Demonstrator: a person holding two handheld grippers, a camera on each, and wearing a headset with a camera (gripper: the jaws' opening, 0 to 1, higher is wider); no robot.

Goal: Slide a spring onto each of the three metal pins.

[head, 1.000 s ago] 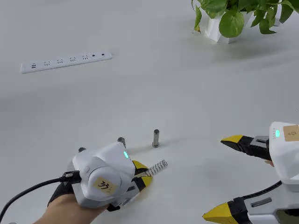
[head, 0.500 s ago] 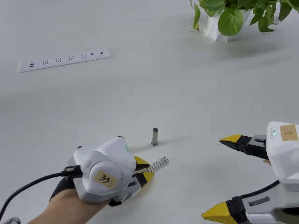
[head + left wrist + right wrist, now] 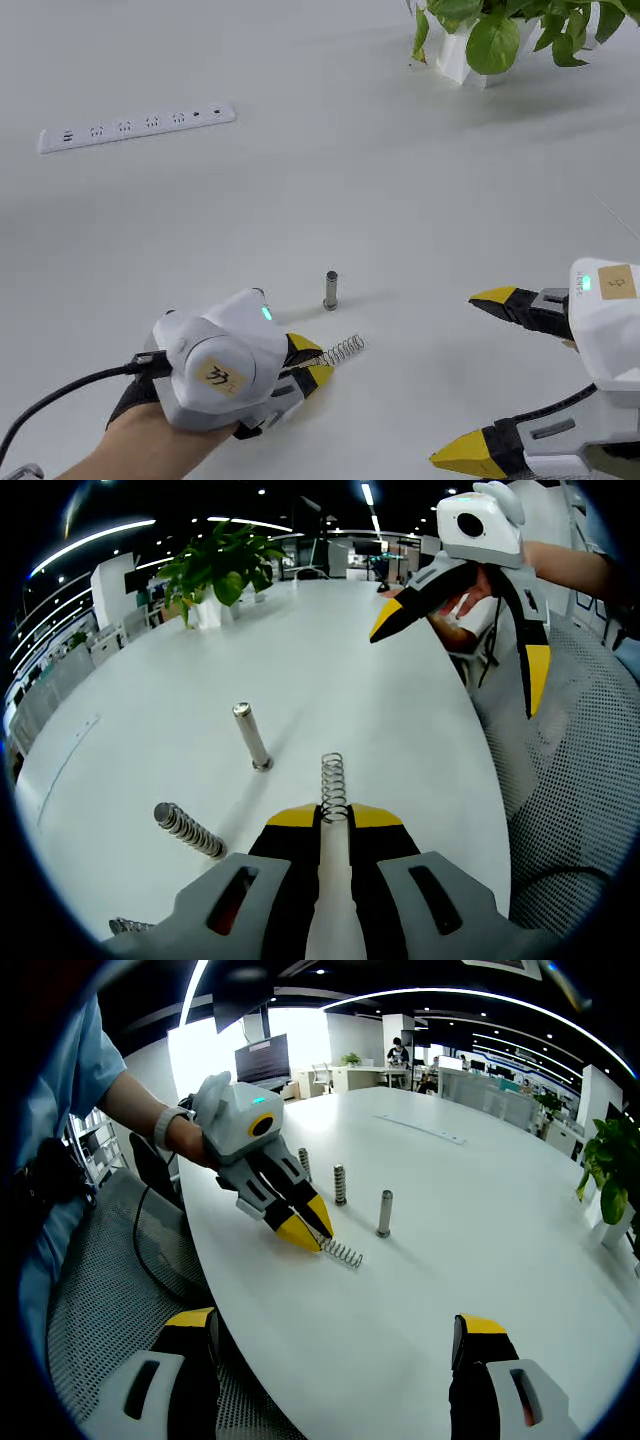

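Note:
My left gripper [image 3: 312,361] is shut on one end of a steel spring [image 3: 344,349], which sticks out flat over the white table [image 3: 300,190]. A bare metal pin [image 3: 331,290] stands upright just beyond the spring's free end, apart from it. In the left gripper view the spring [image 3: 333,785] points past the bare pin [image 3: 251,736], and a pin wearing a spring [image 3: 188,829] stands to its left. In the right gripper view, two sprung pins [image 3: 340,1184] stand behind the bare pin [image 3: 384,1212]. My right gripper [image 3: 478,378] hangs open at the right, nothing between its jaws.
A white power strip [image 3: 135,127] lies at the far left. A potted plant [image 3: 490,35] stands at the far right. The left gripper's black cable [image 3: 60,405] trails off toward the near left. The table's near edge and a mesh chair [image 3: 570,810] lie to the right in the left gripper view.
My left gripper has crept forward and slightly right with the spring, now covering the sprung pin that showed at its left. The right gripper has barely moved.

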